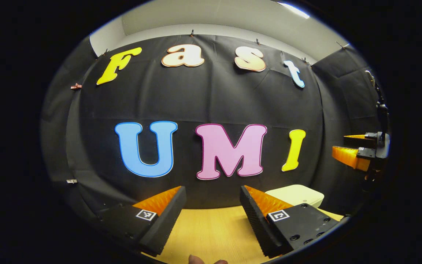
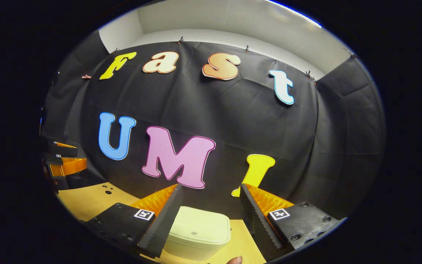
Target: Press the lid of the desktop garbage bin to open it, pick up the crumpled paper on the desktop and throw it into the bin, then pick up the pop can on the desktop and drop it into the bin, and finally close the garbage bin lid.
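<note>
1. Pale cream rectangular plastic desktop garbage bin (image 2: 196, 234) with rounded corners sits on the light wooden table (image 2: 86, 201), lid down and flat, a small round button mark on top of the lid.
2. In the right gripper view the bin is low in the middle, seen between the right gripper (image 2: 207, 216) fingers but farther off; no contact visible.
3. In the left gripper view the same bin (image 1: 299, 194) is near the table's far edge by the black cloth wall, partly behind the left gripper's right-hand finger.
4. Right gripper: fingers spread wide, nothing between them, held above the table.
5. Left gripper (image 1: 213, 216): fingers also spread wide, empty, bare table surface between them.
6. The right gripper (image 1: 350, 146) also shows at the right edge of the left gripper view, raised off the table, its fingers apart.
7. The left gripper (image 2: 64, 156) shows at the left edge of the right gripper view, fingers apart, above the table's left side.
8. Fingertips of a person's hand (image 1: 196, 260) peek in at the bottom of the left gripper view; another fingertip (image 2: 234, 260) at the bottom of the right gripper view.
9. Two small dark holes (image 2: 106, 189) in the tabletop near its left far part.
</note>
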The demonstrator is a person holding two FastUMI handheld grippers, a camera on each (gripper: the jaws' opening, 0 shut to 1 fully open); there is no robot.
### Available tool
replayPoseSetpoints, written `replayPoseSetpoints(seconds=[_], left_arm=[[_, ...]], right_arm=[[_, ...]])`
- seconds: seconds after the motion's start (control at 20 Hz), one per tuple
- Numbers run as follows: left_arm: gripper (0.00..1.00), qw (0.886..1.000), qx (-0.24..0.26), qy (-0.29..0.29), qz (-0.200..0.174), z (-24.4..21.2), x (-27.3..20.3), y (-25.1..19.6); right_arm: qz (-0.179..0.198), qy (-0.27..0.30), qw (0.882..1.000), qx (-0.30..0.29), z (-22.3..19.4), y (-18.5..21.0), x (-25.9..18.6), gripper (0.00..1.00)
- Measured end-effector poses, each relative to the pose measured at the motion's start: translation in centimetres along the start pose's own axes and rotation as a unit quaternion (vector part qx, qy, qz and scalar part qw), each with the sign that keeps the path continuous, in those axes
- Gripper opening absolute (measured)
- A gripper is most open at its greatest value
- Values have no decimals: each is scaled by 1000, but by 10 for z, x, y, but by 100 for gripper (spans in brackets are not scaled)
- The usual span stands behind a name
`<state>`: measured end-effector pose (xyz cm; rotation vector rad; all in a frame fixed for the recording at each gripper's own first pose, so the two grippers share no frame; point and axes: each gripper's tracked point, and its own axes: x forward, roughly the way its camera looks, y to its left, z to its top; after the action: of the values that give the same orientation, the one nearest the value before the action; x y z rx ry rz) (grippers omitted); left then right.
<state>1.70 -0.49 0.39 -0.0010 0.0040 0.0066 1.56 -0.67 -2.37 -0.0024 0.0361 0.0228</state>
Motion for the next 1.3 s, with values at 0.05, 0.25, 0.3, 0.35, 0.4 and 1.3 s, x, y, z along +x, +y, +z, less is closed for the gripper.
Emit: replayPoseSetpoints(seconds=[0.05,0.25,0.3,0.35,0.4,1.3], left_arm=[[95,1000,-2,0,2,1,0,1],[95,1000,0,4,4,-2,1,0],[95,1000,1,3,5,-3,2,0],[95,1000,2,3,5,-3,3,0],[95,1000,3,3,6,-3,2,-1],[95,1000,4,18,16,-21,3,-9]], right_arm=[[1,2,1000,1,-1,-1,0,97],[1,3,1000,3,-4,-5,4,96],[4,5,1000,3,-5,-4,4,97],[7,7,1000,2,-8,-4,5,97],[16,11,1000,3,-10,0,5,98],[102,134,984,48,-139,32,46,6]])
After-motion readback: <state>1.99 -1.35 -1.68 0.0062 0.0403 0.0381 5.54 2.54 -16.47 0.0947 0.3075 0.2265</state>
